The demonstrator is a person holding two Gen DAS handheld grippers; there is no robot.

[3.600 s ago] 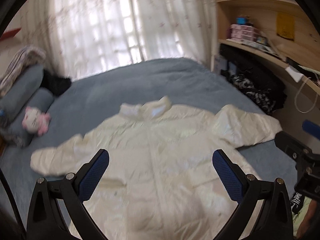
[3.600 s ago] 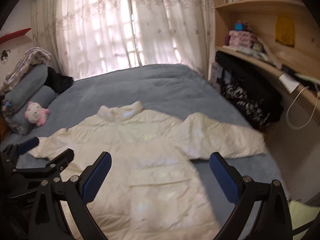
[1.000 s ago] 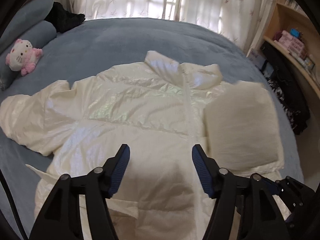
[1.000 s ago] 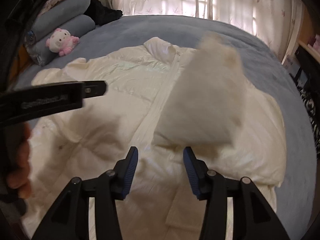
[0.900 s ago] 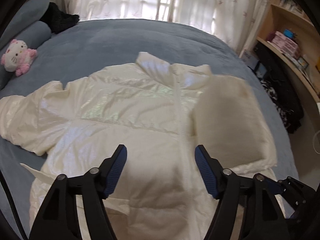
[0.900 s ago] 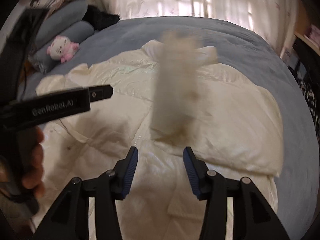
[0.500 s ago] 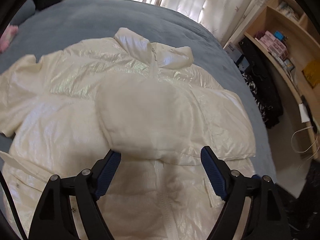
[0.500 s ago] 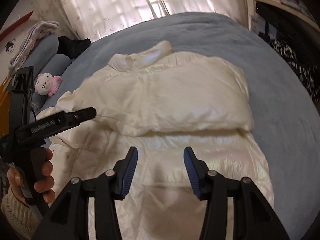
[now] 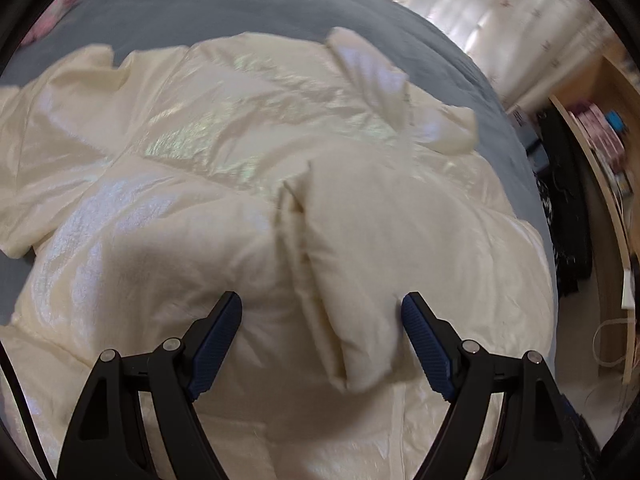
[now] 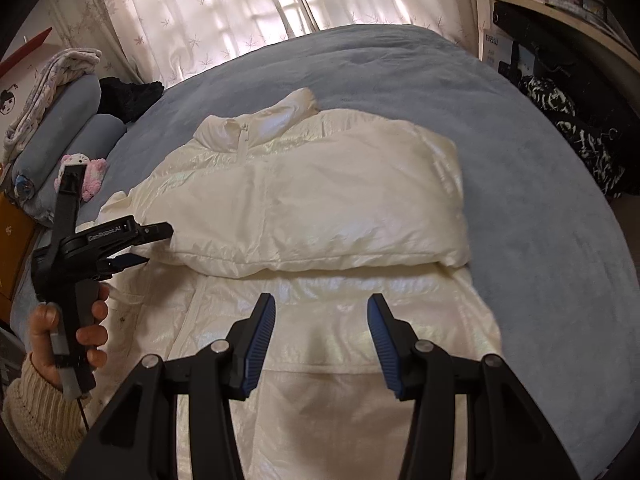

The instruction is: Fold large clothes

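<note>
- Across the middle of the blue-grey bed (image 10: 540,208) lies a cream, glossy puffer jacket (image 10: 304,200), collar toward the upper frame, one sleeve (image 10: 340,216) folded flat across its chest.
- The left hand-held gripper (image 9: 322,312) hovers open over the sleeve's cuff, pads clear of the fabric.
- The right hand-held gripper (image 10: 322,316) hangs open above the hem, gripping nothing.

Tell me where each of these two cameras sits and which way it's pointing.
Left wrist: on the left hand-held gripper, angled down close over the cream jacket and its folded-in sleeve; only its own open fingers show.
Right wrist: on the right hand-held gripper, looking down across the bed toward the curtains; its open fingers, the left hand-held gripper and the person's hand show.
Shared: jacket, sleeve, bed.
</note>
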